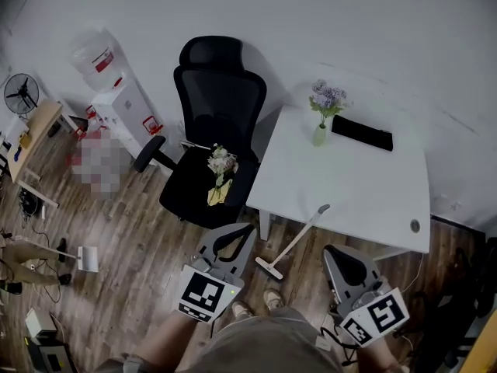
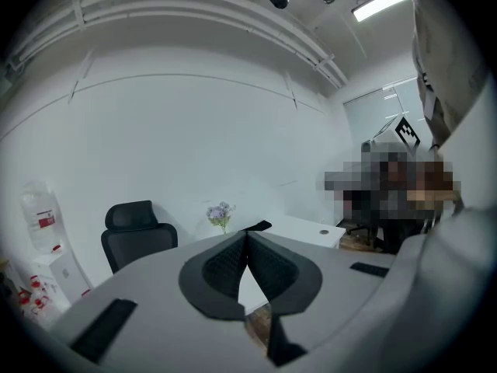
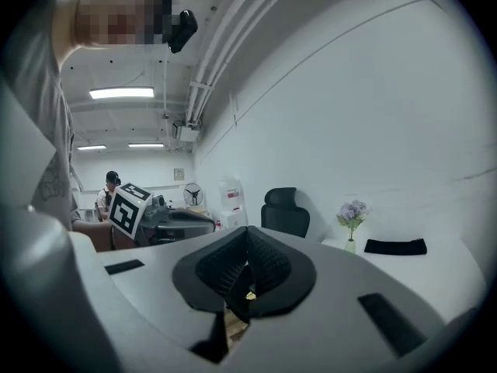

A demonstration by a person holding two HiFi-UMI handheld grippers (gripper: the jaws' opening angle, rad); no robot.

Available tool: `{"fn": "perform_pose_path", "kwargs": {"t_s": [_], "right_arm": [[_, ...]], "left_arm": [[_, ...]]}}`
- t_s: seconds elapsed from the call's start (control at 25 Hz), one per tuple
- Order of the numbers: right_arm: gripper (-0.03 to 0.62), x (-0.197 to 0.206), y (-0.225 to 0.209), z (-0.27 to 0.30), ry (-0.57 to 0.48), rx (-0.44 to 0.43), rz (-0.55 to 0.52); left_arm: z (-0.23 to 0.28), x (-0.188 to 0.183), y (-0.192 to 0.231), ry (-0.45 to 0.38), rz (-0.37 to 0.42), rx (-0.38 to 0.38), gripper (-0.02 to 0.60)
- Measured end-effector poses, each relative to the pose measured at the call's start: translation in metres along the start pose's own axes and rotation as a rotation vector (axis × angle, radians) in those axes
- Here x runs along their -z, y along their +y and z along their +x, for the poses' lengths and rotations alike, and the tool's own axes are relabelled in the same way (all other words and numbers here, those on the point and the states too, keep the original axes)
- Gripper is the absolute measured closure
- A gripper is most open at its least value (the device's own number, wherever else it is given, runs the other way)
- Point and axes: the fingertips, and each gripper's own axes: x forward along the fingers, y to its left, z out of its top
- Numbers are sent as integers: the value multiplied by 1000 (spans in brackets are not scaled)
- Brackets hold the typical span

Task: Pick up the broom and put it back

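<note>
The broom (image 1: 297,239) has a pale handle and leans against the front edge of the white table (image 1: 349,193); its head rests on the wooden floor. My left gripper (image 1: 247,228) hovers just left of the broom head, jaws shut and empty, with the tips meeting (image 2: 248,233). To the right of the broom, my right gripper (image 1: 330,252) is also shut (image 3: 248,230) with nothing in it. Both point roughly level toward the table and wall. The broom does not show in either gripper view.
A black office chair (image 1: 213,123) with a flower bunch (image 1: 220,169) on its seat stands left of the table. A vase of purple flowers (image 1: 324,111) and a black pad (image 1: 362,133) sit on the table. A water dispenser (image 1: 116,92) and a fan (image 1: 21,93) stand far left.
</note>
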Motion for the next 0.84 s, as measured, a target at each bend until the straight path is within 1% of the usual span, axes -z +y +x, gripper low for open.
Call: {"fn": "perform_pose_path", "kwargs": {"t_s": [0.12,0.24,0.48,0.84], "right_arm": [[564,11,2,4,33,-21,37],[565,15,3,6,45,-24,59],[565,10,2,10,37,-24,45],[565,12,-1,12,46,-22,31]], "left_arm": [[-3,7,1,10,-6,-10,566],[-7,11,5,22,-5,-26,566],[-12,9,12,14,-11,-51,566],[-14,14,12,25,-14,-57,566]]}}
